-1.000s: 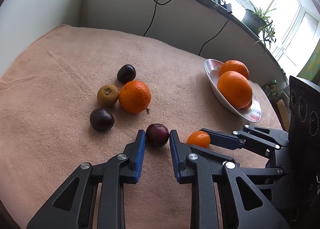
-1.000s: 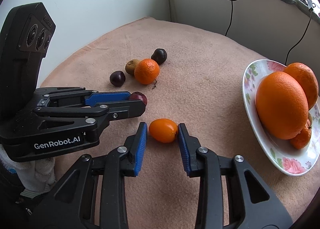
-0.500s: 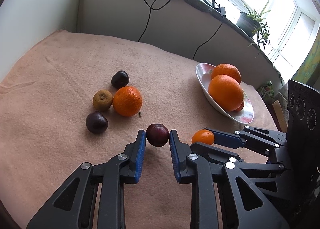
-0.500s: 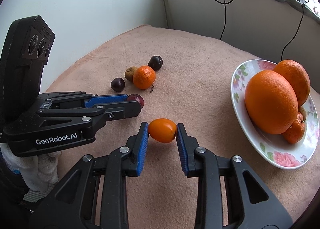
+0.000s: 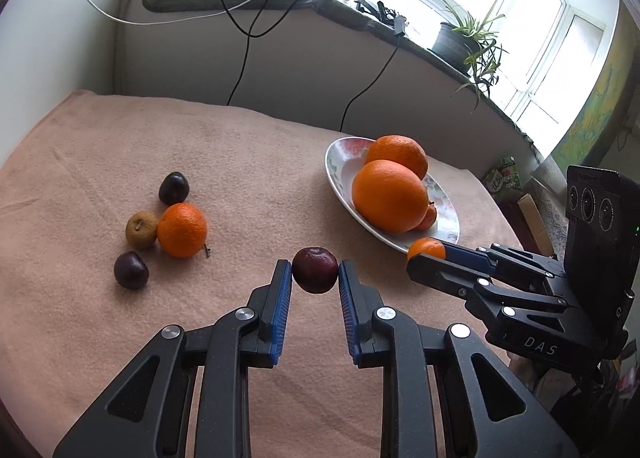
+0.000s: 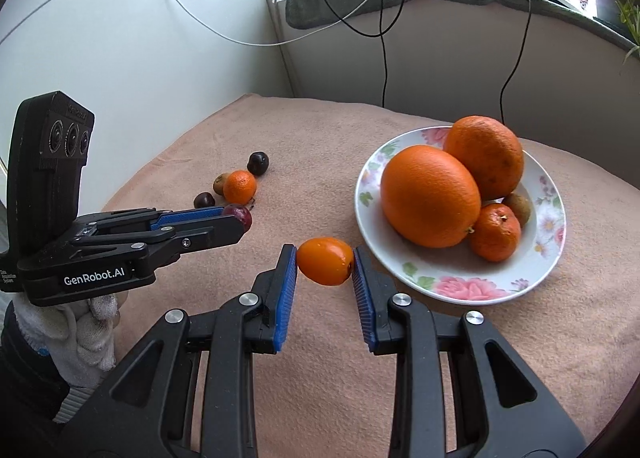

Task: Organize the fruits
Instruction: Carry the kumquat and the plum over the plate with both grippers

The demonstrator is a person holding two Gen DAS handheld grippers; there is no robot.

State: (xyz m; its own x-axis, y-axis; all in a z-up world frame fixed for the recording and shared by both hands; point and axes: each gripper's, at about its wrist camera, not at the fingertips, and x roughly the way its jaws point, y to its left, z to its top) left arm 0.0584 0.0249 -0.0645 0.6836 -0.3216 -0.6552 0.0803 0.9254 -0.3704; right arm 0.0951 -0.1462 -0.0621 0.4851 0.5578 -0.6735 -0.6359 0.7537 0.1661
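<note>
Two fruits are in my grip at once: my right fingers (image 6: pixel 325 262) pinch a kumquat (image 6: pixel 325 261) side to side, its long axis lying across the gap, and my left fingers (image 5: pixel 315 270) clamp a plum (image 5: pixel 315 270) the same way. Both hang clear of the worktop (image 5: pixel 240 161). The plate (image 6: pixel 460 290) lies just ahead and to the right of the kumquat, almost at the right fingertip, so the right hand is much the nearer; from the left, the plate (image 5: pixel 340 173) sits ahead and to the right, with my right gripper between. I judge the kumquat goes in first, over the near rim, beside the big orange (image 6: pixel 430 195). Loose fruit waits far left, around an orange (image 5: pixel 182 230).
</note>
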